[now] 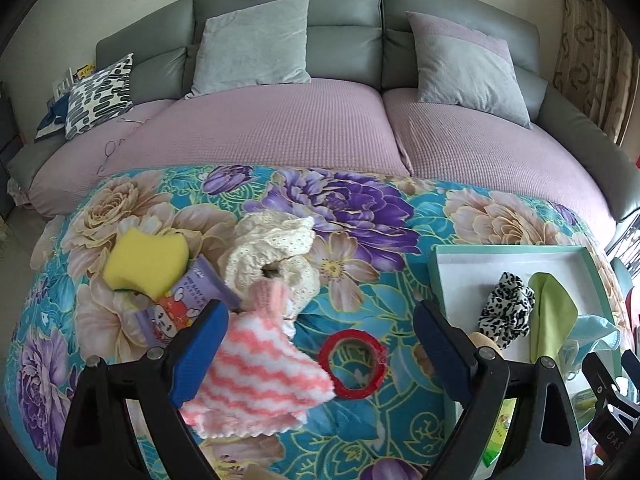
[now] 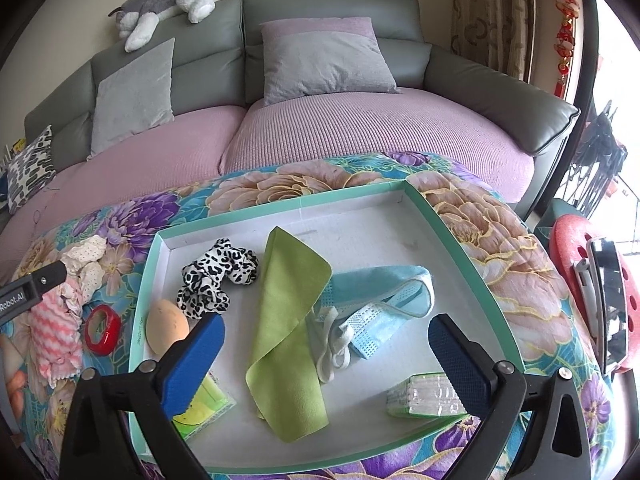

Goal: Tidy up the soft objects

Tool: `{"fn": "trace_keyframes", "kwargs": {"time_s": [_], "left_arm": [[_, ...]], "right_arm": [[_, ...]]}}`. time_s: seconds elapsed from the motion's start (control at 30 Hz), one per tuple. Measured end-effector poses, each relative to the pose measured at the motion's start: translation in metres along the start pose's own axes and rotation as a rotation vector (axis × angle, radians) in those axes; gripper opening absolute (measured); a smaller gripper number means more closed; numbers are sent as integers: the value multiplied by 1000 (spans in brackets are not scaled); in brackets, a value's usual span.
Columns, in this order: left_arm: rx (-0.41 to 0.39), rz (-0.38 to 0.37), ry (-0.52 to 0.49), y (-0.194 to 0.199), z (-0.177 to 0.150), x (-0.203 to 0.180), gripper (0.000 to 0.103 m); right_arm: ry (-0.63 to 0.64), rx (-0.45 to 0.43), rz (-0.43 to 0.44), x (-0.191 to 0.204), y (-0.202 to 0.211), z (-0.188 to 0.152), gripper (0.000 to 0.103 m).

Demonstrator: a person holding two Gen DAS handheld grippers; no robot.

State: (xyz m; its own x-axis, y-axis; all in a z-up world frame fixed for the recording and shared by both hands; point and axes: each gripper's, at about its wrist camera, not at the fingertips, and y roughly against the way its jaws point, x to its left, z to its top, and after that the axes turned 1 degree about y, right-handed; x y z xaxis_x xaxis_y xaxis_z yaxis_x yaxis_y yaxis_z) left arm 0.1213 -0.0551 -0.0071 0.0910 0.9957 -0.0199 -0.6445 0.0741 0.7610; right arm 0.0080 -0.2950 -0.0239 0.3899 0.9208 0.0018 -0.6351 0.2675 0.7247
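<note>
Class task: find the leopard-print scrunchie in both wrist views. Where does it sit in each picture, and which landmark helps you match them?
Left wrist: leopard-print scrunchie at right, inside the box tray.
Right wrist: scrunchie left of centre, in the tray's far-left part.
Shared landmark: the green cloth right beside it.

Pink-and-white zigzag cloth (image 1: pixel 256 376), cream lace scrunchie (image 1: pixel 276 256), yellow sponge (image 1: pixel 146 264), red tape ring (image 1: pixel 353 364), leopard-print scrunchie (image 2: pixel 218 276), lime cloth (image 2: pixel 288 344), teal-rimmed tray (image 2: pixel 280 200).
</note>
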Motion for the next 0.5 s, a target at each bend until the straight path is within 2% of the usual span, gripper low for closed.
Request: {"fn": "trace_keyframes", "kwargs": {"time_s": [0.27,0.5], "left_arm": [[-18,-2,41,11,1,25,94],[-40,25,113,24,-1,66,94]], "right_arm": [[21,-16,18,19,9,2,103],[60,-13,64,48,15,1,103]]}}
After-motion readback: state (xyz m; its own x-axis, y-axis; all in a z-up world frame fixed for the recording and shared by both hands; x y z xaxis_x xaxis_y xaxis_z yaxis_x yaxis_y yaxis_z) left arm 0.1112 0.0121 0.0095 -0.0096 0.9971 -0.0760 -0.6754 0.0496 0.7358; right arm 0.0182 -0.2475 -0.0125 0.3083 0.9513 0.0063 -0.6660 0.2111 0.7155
